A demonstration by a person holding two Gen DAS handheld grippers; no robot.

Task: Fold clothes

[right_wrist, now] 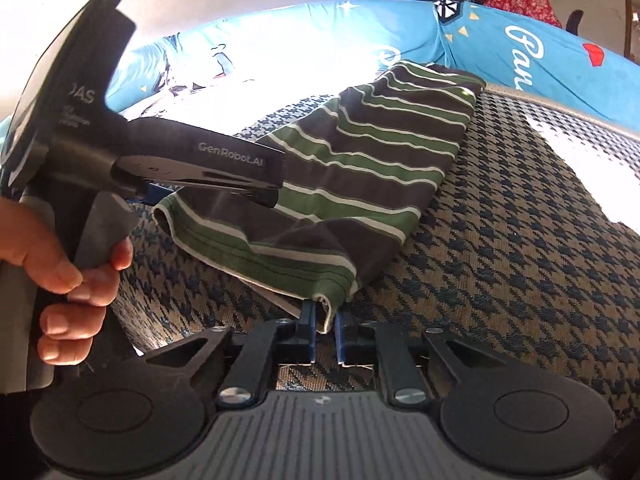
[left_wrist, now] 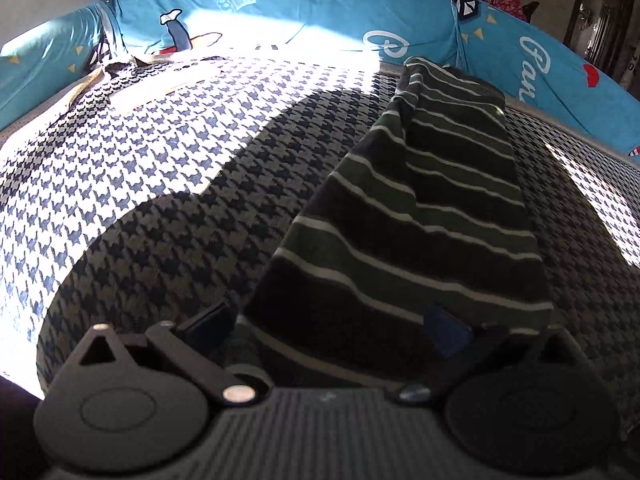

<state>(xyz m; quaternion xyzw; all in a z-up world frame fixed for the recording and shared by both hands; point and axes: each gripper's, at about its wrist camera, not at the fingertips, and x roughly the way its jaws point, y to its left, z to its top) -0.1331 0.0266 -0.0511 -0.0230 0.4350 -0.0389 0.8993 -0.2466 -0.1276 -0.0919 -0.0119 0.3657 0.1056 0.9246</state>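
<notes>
Both tongs grip the near hem of the striped garment [right_wrist: 360, 168]: right gripper [right_wrist: 325, 330] pinches a corner, left gripper [left_wrist: 332, 328] straddles the edge, apparently clamped. Its folded length runs away across the houndstooth bedcover [right_wrist: 520, 248] toward the blue pillows [right_wrist: 540, 56].

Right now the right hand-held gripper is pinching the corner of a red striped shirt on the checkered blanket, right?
Not quite: the striped shirt is green and dark with thin white lines, not red. The right wrist view shows it. The rest holds: the right hand-held gripper pinches its corner over the checkered blanket.
</notes>
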